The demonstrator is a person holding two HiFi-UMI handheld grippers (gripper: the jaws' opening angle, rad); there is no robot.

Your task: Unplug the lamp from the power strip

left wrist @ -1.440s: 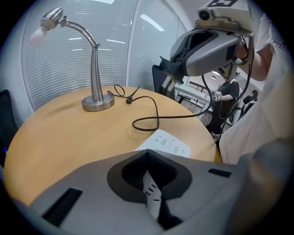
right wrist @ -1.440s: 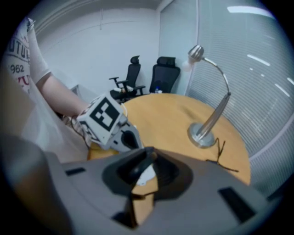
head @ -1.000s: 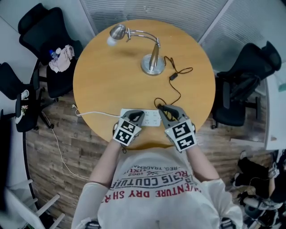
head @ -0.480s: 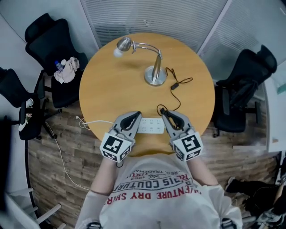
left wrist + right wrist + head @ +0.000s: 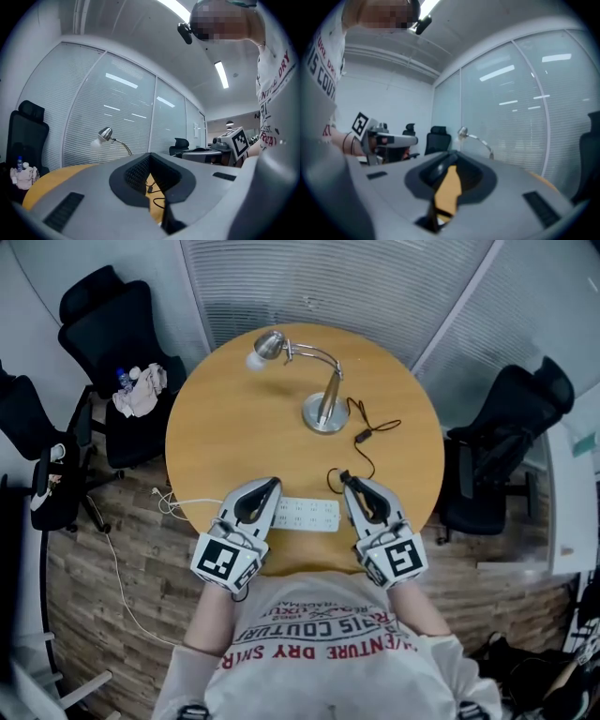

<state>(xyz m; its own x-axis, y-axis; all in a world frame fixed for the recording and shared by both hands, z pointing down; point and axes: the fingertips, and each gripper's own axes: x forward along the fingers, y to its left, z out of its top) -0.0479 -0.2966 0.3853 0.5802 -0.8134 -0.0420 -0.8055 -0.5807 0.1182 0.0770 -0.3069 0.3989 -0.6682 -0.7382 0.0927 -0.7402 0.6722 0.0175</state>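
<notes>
Plug [image 5: 341, 473] is the thing I watch. It is the black end of the cord [image 5: 360, 436], and it sits at the tip of my right claw [image 5: 346, 480], just past the far right corner of the white strip [image 5: 305, 514]. My right claw looks pinched on the plug; a dark lump fills its tip in the right gripper view. I cannot tell if the pins are all the way out of the strip yet. My left claw [image 5: 272, 484] has its tips together with nothing in them. It is by the left end of the strip. The lamp [image 5: 325, 413] stands far off on the table [image 5: 234, 437].

To do this well, I think I should hold the pinch tight. I should pull the plug straight away from the strip, not sideways, so the pins do not bend. My left claw could press the strip down so it does not come along. I should go slow and stop when the plug is free. A big tug on the cord might drag the lamp or tip it over.
</notes>
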